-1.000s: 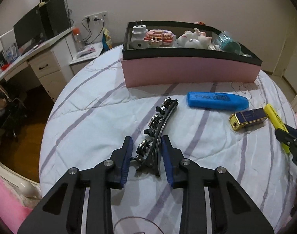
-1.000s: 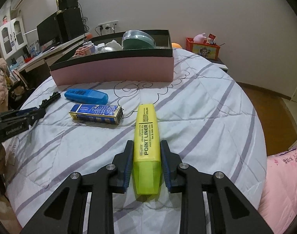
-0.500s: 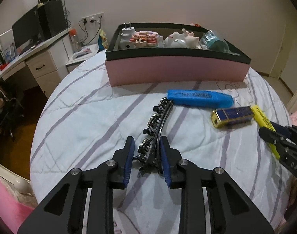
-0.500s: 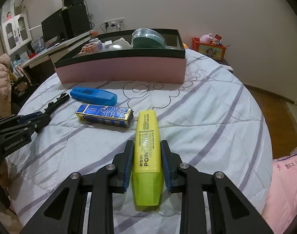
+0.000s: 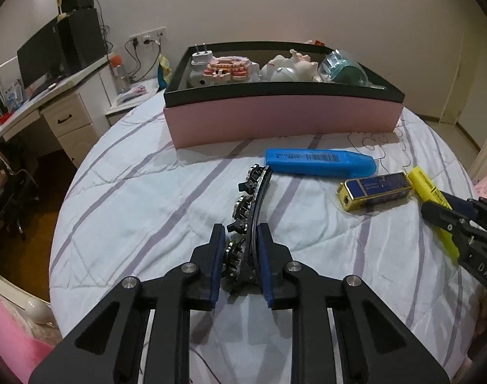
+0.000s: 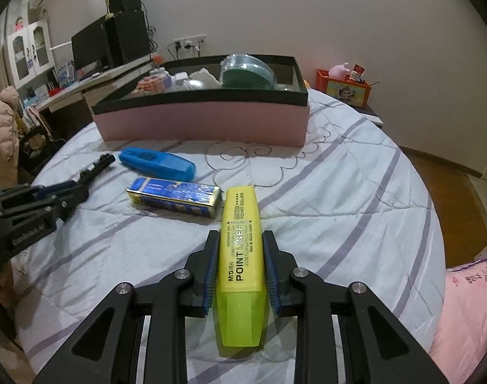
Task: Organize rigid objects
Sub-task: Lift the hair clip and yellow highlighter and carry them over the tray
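Left gripper (image 5: 240, 249): fingers have just been closing and now clamp the near end of the black hair clip (image 5: 251, 204), which lies on the striped bed cover (image 5: 131, 198); the far end nearly touches the blue marker (image 5: 320, 161). Lift straight up first so the far tip clears the blue marker, and keep the grip firm since the clip is long and may pivot.

Right gripper (image 6: 240, 256): fingers clamped on the yellow highlighter (image 6: 241, 240) around mid-body, its tip just beside the blue-gold box (image 6: 174, 196). Raise it before swinging so the box isn't nudged.

Pink box (image 5: 281, 118) sits beyond, with a tall front wall and black rim; both loads must clear it. Its left and middle are crowded; its right end, seen from the right wrist, looks freer. Open cover lies between the grippers.
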### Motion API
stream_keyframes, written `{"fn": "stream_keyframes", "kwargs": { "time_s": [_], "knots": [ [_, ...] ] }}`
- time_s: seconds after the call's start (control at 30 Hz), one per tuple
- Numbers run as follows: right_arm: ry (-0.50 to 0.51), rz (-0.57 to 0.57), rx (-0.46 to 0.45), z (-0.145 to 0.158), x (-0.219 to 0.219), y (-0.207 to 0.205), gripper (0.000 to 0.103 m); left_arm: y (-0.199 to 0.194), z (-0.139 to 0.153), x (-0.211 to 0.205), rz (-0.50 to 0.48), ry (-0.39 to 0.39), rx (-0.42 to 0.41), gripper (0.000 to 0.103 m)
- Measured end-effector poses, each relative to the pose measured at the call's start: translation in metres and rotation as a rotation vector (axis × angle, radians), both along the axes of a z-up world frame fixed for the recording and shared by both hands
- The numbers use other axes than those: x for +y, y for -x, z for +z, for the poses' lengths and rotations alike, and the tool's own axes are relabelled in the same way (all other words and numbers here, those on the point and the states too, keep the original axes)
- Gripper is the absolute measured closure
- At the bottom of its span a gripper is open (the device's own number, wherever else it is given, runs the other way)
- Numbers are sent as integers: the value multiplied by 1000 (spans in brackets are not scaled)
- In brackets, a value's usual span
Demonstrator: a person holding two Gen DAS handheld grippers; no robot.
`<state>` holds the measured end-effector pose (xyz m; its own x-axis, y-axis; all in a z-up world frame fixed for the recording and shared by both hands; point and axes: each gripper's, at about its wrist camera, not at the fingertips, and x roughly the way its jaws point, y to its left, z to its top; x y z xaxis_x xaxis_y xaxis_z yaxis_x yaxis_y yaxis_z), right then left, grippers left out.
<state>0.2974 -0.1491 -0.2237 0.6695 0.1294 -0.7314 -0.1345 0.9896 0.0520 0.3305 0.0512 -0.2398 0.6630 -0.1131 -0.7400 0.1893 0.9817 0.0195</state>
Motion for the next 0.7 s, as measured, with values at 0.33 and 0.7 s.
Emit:
{"fn": "stream_keyframes", "kwargs": {
  "time_s": [0.33,0.7],
  "knots": [
    [-90,92,-150,44,31,24,76,39,48,-3,-2,58,-131,83],
    [-81,113,-242,79,59,33,76,69,84,-18,10,59,-231,83]
  ]
}}
